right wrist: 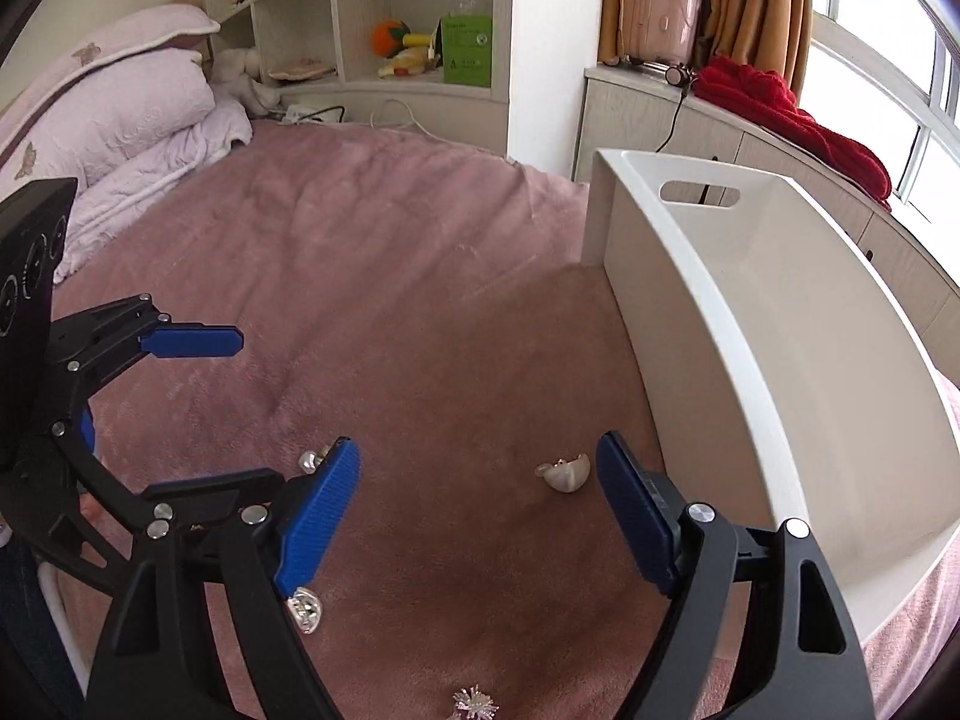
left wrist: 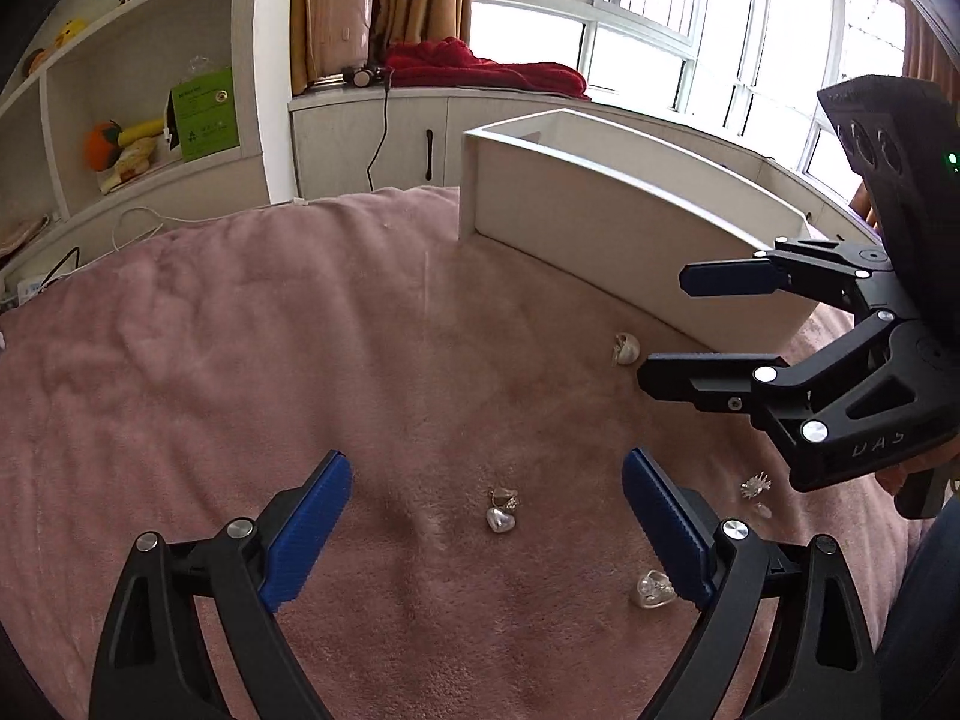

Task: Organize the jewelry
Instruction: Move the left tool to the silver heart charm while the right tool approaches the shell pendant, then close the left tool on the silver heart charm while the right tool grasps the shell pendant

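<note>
both hand-held grippers, left (left wrist: 486, 531) and right (right wrist: 477, 507), gape wide and empty while i see every jewelry piece (left wrist: 501, 510) scattered on the bed (left wrist: 240, 360), white box (right wrist: 750, 330) apparently unfilled, so sorting has barely begun.

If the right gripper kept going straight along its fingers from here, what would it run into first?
Most likely the shell-shaped piece lying on the pink blanket, which sits almost centred ahead of the open right gripper. The white box stands just to its right, off that line, though fisheye depth is uncertain.
</note>
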{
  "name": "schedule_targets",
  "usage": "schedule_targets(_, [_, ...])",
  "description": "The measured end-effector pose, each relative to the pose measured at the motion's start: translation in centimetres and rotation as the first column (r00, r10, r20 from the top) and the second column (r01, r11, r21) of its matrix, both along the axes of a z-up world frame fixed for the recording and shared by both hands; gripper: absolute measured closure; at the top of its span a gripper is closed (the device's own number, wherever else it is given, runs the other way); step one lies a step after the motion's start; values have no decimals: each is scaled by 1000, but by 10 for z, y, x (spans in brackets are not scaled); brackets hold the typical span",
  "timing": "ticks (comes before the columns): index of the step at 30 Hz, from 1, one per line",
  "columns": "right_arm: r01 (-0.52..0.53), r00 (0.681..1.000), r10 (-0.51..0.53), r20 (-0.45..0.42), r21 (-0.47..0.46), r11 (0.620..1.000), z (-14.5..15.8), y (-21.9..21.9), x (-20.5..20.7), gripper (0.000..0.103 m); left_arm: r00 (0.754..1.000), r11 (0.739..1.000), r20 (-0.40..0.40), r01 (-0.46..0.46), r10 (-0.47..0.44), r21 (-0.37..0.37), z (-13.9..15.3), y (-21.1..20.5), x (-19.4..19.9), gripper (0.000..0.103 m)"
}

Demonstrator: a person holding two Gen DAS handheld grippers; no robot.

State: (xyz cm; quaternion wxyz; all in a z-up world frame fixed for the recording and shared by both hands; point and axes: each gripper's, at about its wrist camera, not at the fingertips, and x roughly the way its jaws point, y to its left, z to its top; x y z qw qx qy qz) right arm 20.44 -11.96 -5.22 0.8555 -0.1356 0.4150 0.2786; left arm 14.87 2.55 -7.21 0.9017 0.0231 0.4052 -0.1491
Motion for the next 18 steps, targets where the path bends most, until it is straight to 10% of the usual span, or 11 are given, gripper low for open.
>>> schedule_targets(10, [72, 997, -67, 32, -161, 984, -32, 15, 13, 30, 994, 997, -86, 65, -60, 51, -34, -10, 12, 24])
schedule_targets(18, [160, 974, -173, -146, -93, 983, -59, -8, 39, 47, 994, 995, -89, 71, -65, 69, -47, -12, 19, 38])
